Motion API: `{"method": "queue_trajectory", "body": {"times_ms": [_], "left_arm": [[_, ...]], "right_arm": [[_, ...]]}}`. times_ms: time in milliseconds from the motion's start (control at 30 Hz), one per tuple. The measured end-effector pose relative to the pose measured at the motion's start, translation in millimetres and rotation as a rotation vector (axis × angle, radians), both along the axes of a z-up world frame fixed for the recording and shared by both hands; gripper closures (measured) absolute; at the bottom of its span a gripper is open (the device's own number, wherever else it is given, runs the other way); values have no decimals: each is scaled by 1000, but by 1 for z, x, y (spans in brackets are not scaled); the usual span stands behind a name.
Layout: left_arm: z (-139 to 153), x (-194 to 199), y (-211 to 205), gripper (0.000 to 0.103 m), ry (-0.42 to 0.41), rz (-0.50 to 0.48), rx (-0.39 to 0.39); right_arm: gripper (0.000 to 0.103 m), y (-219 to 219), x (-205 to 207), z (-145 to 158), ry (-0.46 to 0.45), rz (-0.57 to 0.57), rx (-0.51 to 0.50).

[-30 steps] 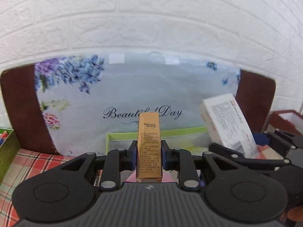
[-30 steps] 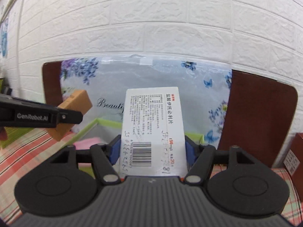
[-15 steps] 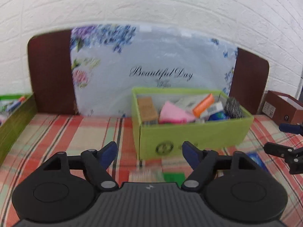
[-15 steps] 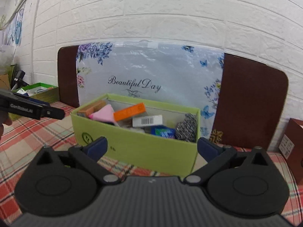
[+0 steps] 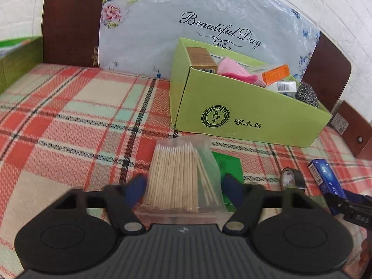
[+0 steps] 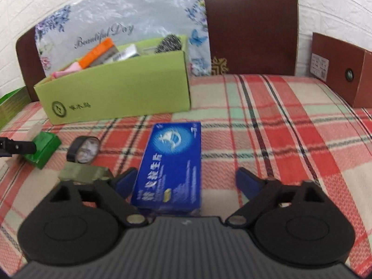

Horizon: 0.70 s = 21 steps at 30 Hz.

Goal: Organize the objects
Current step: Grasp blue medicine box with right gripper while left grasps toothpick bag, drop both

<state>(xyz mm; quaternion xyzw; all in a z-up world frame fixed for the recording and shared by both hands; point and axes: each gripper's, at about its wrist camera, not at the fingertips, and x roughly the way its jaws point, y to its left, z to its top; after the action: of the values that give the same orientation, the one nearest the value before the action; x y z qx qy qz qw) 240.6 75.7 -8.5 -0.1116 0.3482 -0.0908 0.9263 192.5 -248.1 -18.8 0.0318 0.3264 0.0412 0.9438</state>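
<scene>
My left gripper [image 5: 184,186] is open, its fingers on either side of a clear box of toothpicks [image 5: 181,176] lying on the plaid cloth. My right gripper [image 6: 186,181] is open around a blue medicine box [image 6: 171,165] lying flat. The green cardboard box [image 5: 244,116] stands behind, also in the right wrist view [image 6: 116,90]. It holds a gold carton [image 5: 201,58], pink cloth [image 5: 234,71], an orange box [image 5: 275,73], a white box [image 5: 282,86] and a steel scourer [image 5: 307,94].
A small green box [image 6: 44,147], a black tape roll [image 6: 83,150] and an olive block [image 6: 81,173] lie left of the blue box. A brown box [image 6: 341,69] stands at far right, a green tray [image 5: 18,58] at far left. A floral board leans on the wall.
Both grippers let go of their cartons, the gold one and the white one, into the green box, opened, and came down over the toothpick box and the blue box.
</scene>
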Motion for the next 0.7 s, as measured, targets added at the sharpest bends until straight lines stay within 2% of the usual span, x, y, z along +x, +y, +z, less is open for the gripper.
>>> {"method": "queue_trajectory", "body": {"times_ms": [33,100,200,233,367,433,467,500,533,633,700], "left_arm": [[3,-2,3,48,8,-11,-7],[7,-8,7,54,11,-28,24],[8,-17,11,54,-9,-36,107],[6,-16,14,53,-8,-25,128],[-2,-4,22,41,13,36,121],[-3,-2,18,40,-12,38,136],[-3,0,14,50,-14,25,163],[-3,-1,11,61,-23,13,193],[-2,-3,8,74,-25,1,213],[12,-17,13,77,-10,11,157],[30,-32,12,77,-75,-22,139]], "right_arm": [[43,1,-2,2,-8,-3,-28],[45,1,-4,5,1,5,-59],[44,5,-3,9,-5,35,-74],[38,6,-1,9,-10,46,-69],[32,16,9,5,-8,42,-71],[29,18,13,2,-4,40,-65],[30,19,14,1,-5,42,-64],[43,18,13,1,-5,45,-62],[48,17,12,2,-6,55,-60],[48,14,3,9,14,96,-56],[48,11,-11,21,-13,126,-40]]}}
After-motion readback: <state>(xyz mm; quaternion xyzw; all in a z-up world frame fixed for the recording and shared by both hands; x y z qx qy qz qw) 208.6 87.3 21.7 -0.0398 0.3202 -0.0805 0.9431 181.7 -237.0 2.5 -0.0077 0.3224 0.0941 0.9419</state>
